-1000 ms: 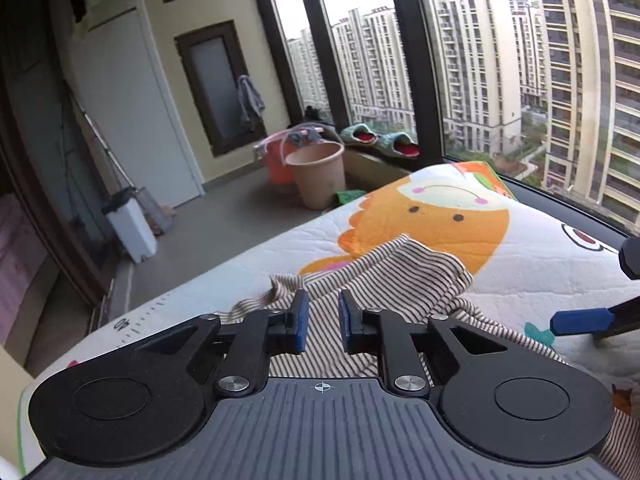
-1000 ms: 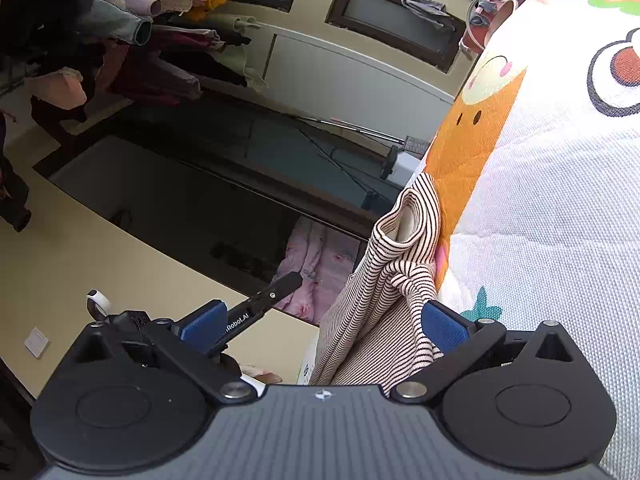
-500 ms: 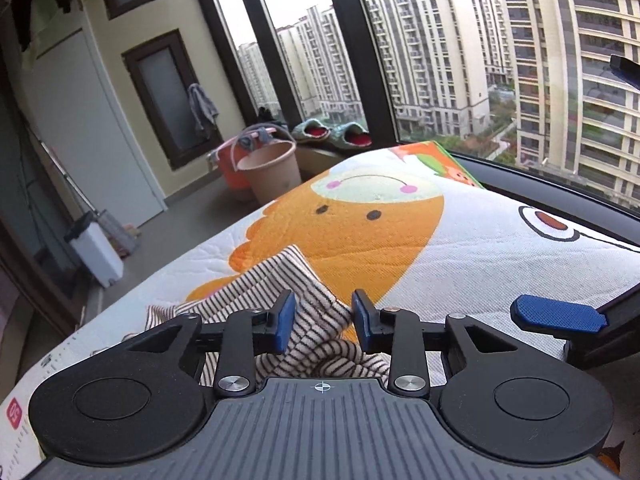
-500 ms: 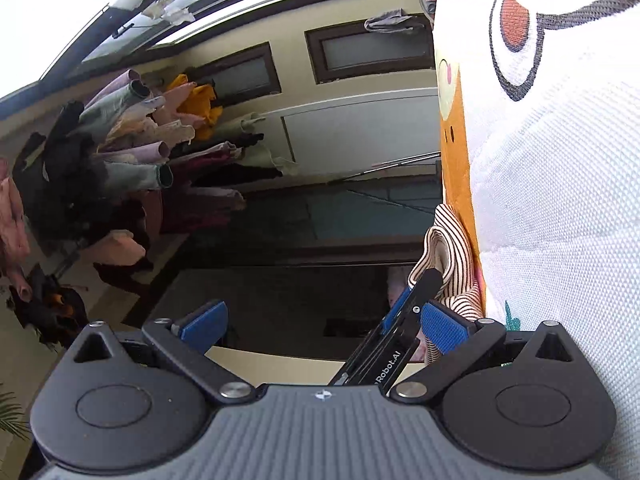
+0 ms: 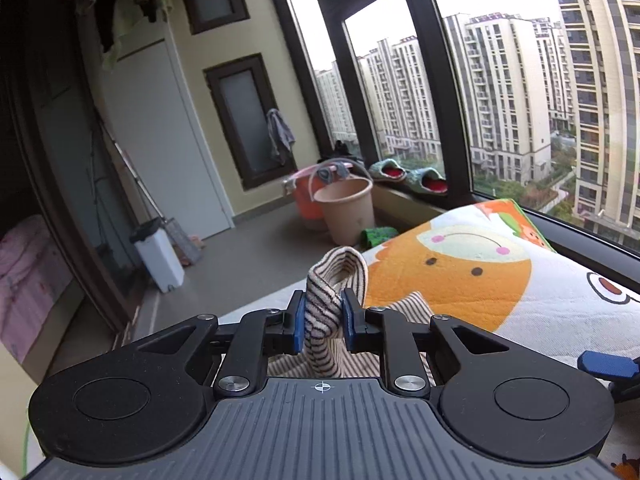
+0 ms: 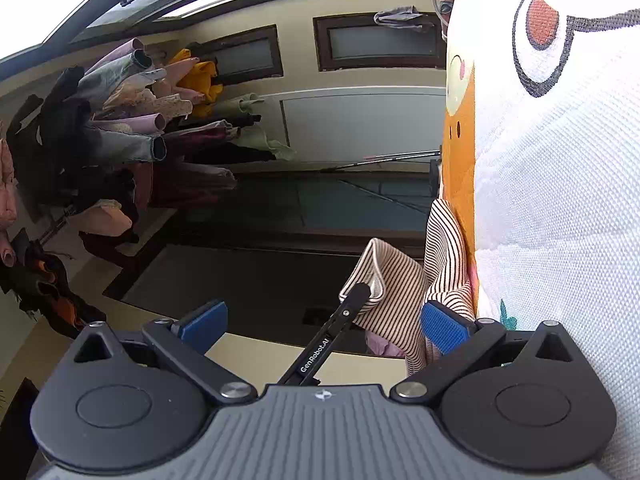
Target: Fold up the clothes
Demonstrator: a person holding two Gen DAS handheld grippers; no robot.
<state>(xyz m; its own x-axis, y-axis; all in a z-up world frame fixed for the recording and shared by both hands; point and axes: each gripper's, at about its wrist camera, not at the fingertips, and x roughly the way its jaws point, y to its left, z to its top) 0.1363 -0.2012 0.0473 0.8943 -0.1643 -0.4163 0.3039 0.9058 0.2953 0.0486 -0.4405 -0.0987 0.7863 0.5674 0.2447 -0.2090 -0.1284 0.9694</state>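
Since a second ago the left gripper (image 5: 323, 322) has gone from empty, with pads apart above the cloth, to having a fold of the striped garment (image 5: 335, 280) between its pads; the jaws are closing on it and the pads already press on both sides of the bunched fabric. The right gripper (image 6: 320, 322) has rolled, so the cartoon-print quilt (image 6: 560, 200) now fills the right side of its view like a wall.

The garment is cream with thin dark stripes and a plain cream inside. One loop of it sticks up just beyond the left fingertips; the rest lies crumpled under and behind the pads on the quilt (the orange cartoon face is just right of the loop).

The left gripper points slightly down across the quilt. The right gripper's fingers are wide apart and clamp nothing. Its right pad (image 6: 444, 326) sits just beside the hanging stripes, but contact is unclear. The left gripper's finger crosses between the right pads.
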